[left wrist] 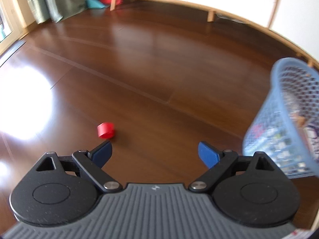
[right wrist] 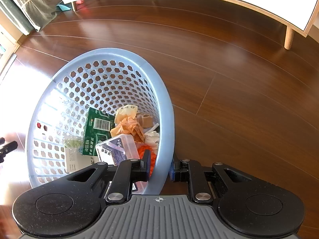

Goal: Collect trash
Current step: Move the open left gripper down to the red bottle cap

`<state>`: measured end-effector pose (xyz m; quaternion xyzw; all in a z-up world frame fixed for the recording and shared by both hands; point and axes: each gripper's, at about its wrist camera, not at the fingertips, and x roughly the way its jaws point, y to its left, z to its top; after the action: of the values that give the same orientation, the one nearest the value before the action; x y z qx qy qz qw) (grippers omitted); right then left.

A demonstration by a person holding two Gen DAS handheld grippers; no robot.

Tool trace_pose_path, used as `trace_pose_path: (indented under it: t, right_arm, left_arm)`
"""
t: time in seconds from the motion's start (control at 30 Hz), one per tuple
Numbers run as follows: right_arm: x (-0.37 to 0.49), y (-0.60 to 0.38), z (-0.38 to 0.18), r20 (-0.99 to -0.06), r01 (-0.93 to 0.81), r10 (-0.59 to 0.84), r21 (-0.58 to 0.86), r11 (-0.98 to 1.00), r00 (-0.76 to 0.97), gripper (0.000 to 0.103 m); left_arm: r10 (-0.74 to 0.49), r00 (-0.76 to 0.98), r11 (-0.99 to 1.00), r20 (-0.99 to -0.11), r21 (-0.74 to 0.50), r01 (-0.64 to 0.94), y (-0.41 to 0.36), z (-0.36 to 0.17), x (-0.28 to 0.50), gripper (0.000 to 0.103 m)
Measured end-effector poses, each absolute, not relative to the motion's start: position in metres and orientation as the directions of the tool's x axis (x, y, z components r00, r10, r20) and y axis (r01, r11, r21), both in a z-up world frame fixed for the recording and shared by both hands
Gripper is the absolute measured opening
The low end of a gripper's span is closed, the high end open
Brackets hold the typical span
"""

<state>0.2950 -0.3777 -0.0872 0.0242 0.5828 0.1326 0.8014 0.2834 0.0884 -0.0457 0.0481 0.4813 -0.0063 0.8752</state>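
Observation:
A small red bottle cap lies on the dark wooden floor, just beyond the left fingertip of my left gripper, which stands open with nothing between its blue pads. In the right wrist view my right gripper is shut on the rim of the blue perforated basket, one finger inside and one outside. The basket is tilted and holds several pieces of trash: a green carton, a clear plastic box, and crumpled wrappers. The same basket shows at the right edge of the left wrist view.
White cabinets on wooden legs line the far wall. A green curtain hangs at the back left, with a teal and red object on the floor beside it. Sun glare lies on the floor at the left.

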Motion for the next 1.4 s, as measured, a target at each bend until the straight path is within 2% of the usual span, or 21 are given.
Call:
trace_pose_path:
  t: [0.3, 0.5, 1.0, 1.23, 1.4]
  right_arm:
    - [0.297, -0.376, -0.088, -0.928, -0.185, 0.235, 0.186, 0.965, 0.291, 0.015]
    - [0.299, -0.377, -0.089, -0.929, -0.181, 0.231, 0.184, 0.966, 0.289, 0.015]
    - [0.307, -0.389, -0.088, -0.933, -0.131, 0.160, 0.124, 0.984, 0.321, 0.013]
    - [0.309, -0.391, -0.089, -0.933, -0.124, 0.155, 0.120, 0.985, 0.326, 0.012]
    - [0.310, -0.391, -0.089, -0.932, -0.119, 0.151, 0.118, 0.986, 0.328, 0.012]
  left_arm:
    - [0.147, 0.514, 0.989, -0.845, 0.138, -0.056, 0.133, -0.080, 0.290, 0.091]
    - [0.180, 0.516, 0.983, -0.837, 0.167, -0.072, 0.145, -0.099, 0.295, 0.090]
    - [0.192, 0.496, 0.981, -0.847, 0.162, -0.104, 0.180, -0.159, 0.356, 0.069]
    - [0.223, 0.480, 0.975, -0.848, 0.204, -0.093, 0.182, -0.174, 0.375, 0.056]
    - [0.225, 0.471, 0.974, -0.853, 0.218, -0.069, 0.177, -0.179, 0.382, 0.052]
